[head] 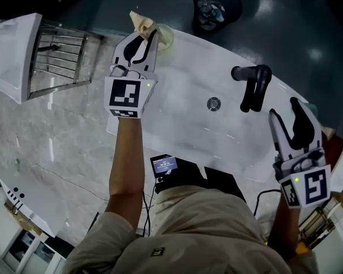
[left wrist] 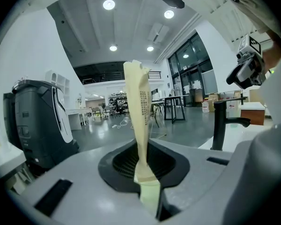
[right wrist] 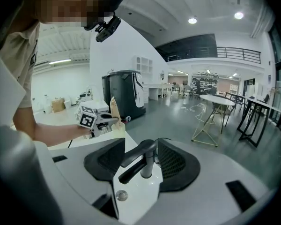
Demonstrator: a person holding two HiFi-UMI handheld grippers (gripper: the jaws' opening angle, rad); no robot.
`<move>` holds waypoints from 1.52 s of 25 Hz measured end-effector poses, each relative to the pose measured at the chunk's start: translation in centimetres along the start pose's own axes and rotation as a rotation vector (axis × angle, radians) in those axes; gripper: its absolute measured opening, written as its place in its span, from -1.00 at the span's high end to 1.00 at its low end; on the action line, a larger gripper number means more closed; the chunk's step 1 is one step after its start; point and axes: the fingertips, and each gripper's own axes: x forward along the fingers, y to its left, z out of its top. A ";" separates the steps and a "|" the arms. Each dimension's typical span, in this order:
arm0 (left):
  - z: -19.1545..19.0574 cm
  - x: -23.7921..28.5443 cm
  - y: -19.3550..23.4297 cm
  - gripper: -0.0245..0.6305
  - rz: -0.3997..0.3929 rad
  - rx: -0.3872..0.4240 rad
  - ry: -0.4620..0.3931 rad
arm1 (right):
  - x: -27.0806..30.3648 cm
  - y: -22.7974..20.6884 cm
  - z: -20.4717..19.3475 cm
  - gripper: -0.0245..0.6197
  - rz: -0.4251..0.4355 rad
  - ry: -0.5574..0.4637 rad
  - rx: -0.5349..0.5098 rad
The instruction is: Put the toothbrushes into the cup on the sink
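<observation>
The white sink (head: 183, 107) fills the middle of the head view, its black faucet (head: 252, 84) standing right of the drain (head: 214, 103). The right gripper (right wrist: 141, 161) hangs at the near right rim with its jaws spread and nothing between them. The left gripper (left wrist: 143, 158) is clenched on the lower end of a cream toothbrush packet (left wrist: 139, 111), upright just beside the pale cup (head: 166, 37) on the far rim

Obs: one toothbrush (left wrist: 139, 111) in a cream paper wrapper with small print, upright, lower end pinched in the left gripper (head: 144, 39), wrapper top crumpled. The cup (head: 166, 36), pale and round, stands on the white sink's (head: 177, 90) far rim, just beside the wrapper.
</observation>
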 end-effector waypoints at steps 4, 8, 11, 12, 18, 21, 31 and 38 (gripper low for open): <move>-0.8 0.3 -0.1 0.83 -0.005 0.020 0.021 | 0.7 -0.1 0.2 0.24 0.006 0.003 0.000; -2.0 0.4 -0.4 0.80 -0.013 0.019 0.052 | 1.2 0.0 -0.1 0.24 0.016 0.007 0.000; -2.8 0.6 -0.4 0.76 -0.020 0.012 0.072 | 1.6 0.1 -0.1 0.24 0.022 0.008 -0.002; -3.0 0.6 -0.3 0.73 -0.023 0.010 0.076 | 1.8 0.1 0.0 0.24 0.024 0.008 -0.002; -3.4 0.1 -0.7 0.64 -0.042 0.003 0.081 | 1.8 0.6 0.0 0.24 0.029 0.004 -0.006; -3.4 -0.3 -1.0 0.60 -0.054 0.013 0.087 | 1.4 0.8 0.1 0.24 0.028 -0.001 -0.011; -1.1 -3.1 -1.9 0.58 -0.064 0.032 0.070 | -0.7 1.8 1.4 0.24 0.033 -0.031 -0.037; 2.0 -7.4 -1.8 0.58 -0.005 0.055 0.033 | -3.6 3.1 2.7 0.24 0.045 -0.082 -0.065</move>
